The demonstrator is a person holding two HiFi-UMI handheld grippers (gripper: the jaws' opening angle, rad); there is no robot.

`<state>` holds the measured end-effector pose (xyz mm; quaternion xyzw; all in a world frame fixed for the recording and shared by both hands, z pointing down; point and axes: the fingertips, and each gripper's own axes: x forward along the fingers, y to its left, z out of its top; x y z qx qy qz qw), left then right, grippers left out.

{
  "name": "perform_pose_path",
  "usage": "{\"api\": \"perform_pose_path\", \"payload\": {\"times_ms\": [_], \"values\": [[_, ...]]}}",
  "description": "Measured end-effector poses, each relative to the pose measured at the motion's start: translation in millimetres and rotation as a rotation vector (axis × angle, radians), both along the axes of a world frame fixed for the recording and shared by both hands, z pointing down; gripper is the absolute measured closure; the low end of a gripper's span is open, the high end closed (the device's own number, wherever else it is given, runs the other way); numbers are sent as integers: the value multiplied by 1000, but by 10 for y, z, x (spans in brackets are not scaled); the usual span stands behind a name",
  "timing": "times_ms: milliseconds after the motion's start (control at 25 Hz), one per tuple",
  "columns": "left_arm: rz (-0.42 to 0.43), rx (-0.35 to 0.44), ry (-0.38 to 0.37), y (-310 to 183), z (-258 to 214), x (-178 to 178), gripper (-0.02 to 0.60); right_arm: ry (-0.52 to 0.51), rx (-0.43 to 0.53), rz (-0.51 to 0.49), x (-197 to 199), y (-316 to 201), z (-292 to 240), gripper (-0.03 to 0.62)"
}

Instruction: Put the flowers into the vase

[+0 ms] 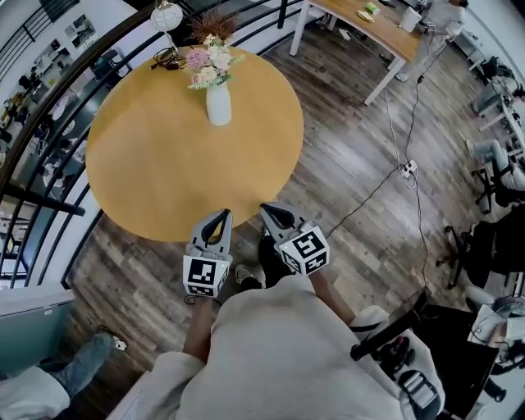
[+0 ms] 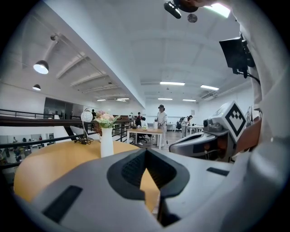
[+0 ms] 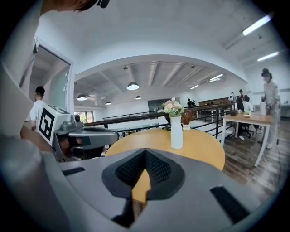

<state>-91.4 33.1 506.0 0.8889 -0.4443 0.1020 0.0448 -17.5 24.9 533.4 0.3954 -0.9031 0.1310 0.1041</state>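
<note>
On the far side of the round wooden table (image 1: 156, 172), as I look down from the head view, a white vase (image 1: 218, 105) stands upright, slim at the neck and wider toward its base. The flowers (image 1: 208, 64) sit in its mouth as a small bunch: pink and cream blossoms with pale green leaves spreading out to the sides. Just behind it, near the table's far edge, I can make out a darker brownish plant (image 1: 215, 23) and a small lamp with a round white shade (image 1: 166, 15). Both of my tools are at the near edge of the table, side by side and well apart from the vase. My left gripper (image 1: 223, 215) is clenched, its dark ribbed pads meeting at the tips with nothing caught between them; only the tabletop shows through the gap below. My right gripper (image 1: 267, 210) is likewise fully closed and empty, its tips pointing across the table toward the vase. Each one carries its marker cube, close to my light-coloured sleeves.
</note>
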Motion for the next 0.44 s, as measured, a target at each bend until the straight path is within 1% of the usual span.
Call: {"api": "perform_pose_path", "payload": {"times_ms": [120,240,440], "values": [[20,1,17,97,27,98,575,-39,16,24,102,130,-86,586],[37,0,21,132,33,198,575,-30,27,37,182,164,-120,586],[44,-41,25,301,141,336,575,-22,-14,49,316,294,31,588]]}}
